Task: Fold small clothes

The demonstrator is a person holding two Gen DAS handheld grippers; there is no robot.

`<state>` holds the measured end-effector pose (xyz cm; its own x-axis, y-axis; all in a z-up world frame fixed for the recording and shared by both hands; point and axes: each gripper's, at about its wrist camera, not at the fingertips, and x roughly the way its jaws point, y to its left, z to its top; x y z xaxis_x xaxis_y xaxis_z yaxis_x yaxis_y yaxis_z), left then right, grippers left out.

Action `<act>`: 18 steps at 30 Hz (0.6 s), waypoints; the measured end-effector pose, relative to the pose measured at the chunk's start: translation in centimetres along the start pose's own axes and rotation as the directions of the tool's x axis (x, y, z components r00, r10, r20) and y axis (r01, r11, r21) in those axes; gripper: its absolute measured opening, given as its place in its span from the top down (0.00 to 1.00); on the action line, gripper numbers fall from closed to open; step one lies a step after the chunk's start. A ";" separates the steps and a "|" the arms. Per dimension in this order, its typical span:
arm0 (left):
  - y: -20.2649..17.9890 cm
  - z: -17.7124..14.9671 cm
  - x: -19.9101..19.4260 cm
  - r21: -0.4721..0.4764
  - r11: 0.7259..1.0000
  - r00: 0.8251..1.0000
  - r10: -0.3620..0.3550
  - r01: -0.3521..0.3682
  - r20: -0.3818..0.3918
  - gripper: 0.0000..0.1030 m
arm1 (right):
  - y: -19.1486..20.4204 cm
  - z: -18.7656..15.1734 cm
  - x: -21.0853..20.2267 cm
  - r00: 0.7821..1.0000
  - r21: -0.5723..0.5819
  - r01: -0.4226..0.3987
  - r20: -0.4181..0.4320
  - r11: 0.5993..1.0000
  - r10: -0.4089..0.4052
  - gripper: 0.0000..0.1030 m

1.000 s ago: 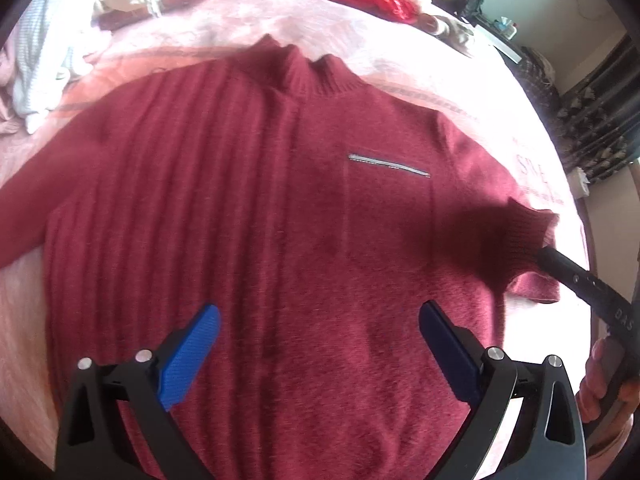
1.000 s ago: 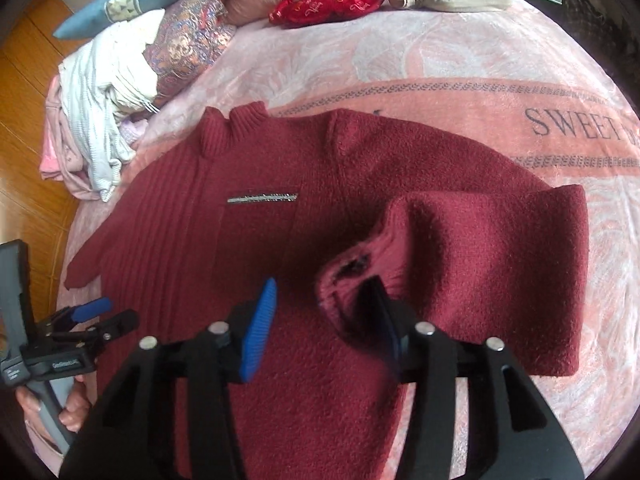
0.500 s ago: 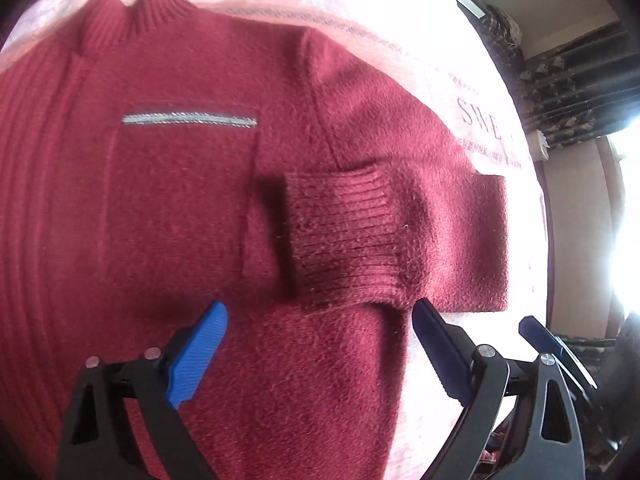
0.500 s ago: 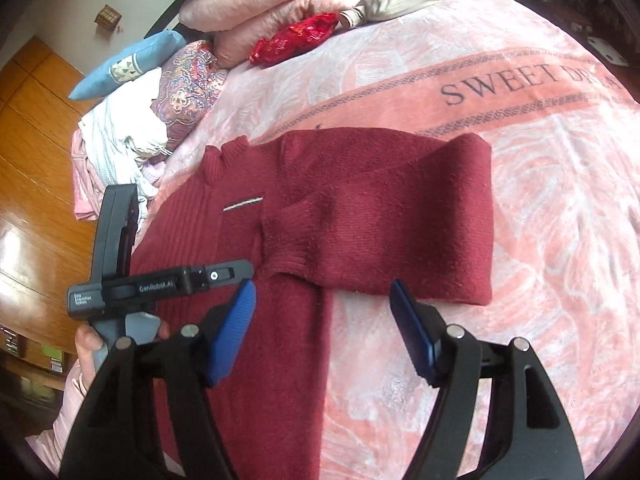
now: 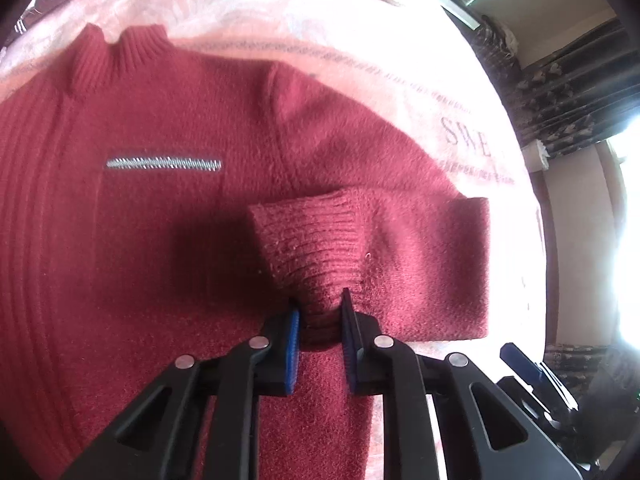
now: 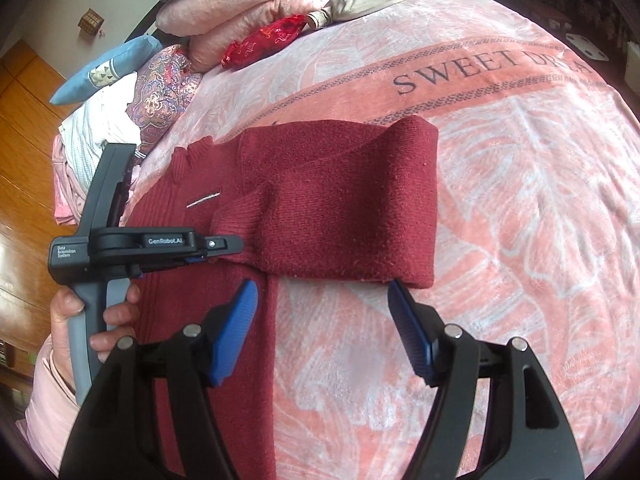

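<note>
A dark red knit sweater (image 5: 140, 240) lies flat on the pink blanket (image 6: 500, 240), collar away from me. Its right-hand sleeve (image 5: 420, 260) is folded across the chest, and the ribbed cuff (image 5: 312, 236) lies near the zip pocket. My left gripper (image 5: 320, 316) is closing on the cuff's near edge, and its blue pads pinch the fabric into a bunch. In the right wrist view the left gripper (image 6: 216, 248) comes in from the left at the cuff (image 6: 236, 220). My right gripper (image 6: 320, 312) stands open just in front of the folded sleeve (image 6: 344, 208), with only blanket between its fingers.
Stacked pink bedding (image 6: 240, 4), a red pouch (image 6: 264, 40), a patterned cushion (image 6: 164, 88) and white clothes (image 6: 96, 128) crowd the bed's far left. A hand (image 6: 104, 316) holds the left gripper's handle. Wooden floor (image 6: 24, 160) lies past the bed's left edge.
My left gripper slid right across the sweater to the folded sleeve and its jaws closed from wide open onto the cuff. My right gripper left the cuff, pulled back and opened wider.
</note>
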<state>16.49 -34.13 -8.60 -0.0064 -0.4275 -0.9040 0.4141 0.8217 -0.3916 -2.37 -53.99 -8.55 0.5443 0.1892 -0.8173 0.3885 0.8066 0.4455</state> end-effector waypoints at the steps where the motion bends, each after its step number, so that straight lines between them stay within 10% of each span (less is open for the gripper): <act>1: 0.0 0.0 -1.2 0.001 1.000 0.999 -0.011 0.011 0.037 0.84 | 0.0 0.0 0.0 1.000 0.001 0.003 0.001 1.000 -0.003 0.34; 10: 4.6 1.4 -12.2 0.002 0.999 0.957 0.044 -0.047 0.287 0.84 | 1.0 0.4 0.2 1.000 -0.009 0.008 0.005 1.000 -0.008 0.34; 18: 16.3 2.3 -15.2 -0.133 0.983 0.940 0.163 -0.128 0.299 0.84 | 5.3 1.8 2.4 1.000 -0.083 -0.008 -0.018 0.997 0.006 0.34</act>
<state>25.43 -15.14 -0.80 0.3332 -0.3809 -0.8625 0.2870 0.9123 -0.2921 2.38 -50.24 -7.49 0.5336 0.2041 -0.8207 0.3211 0.8489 0.4199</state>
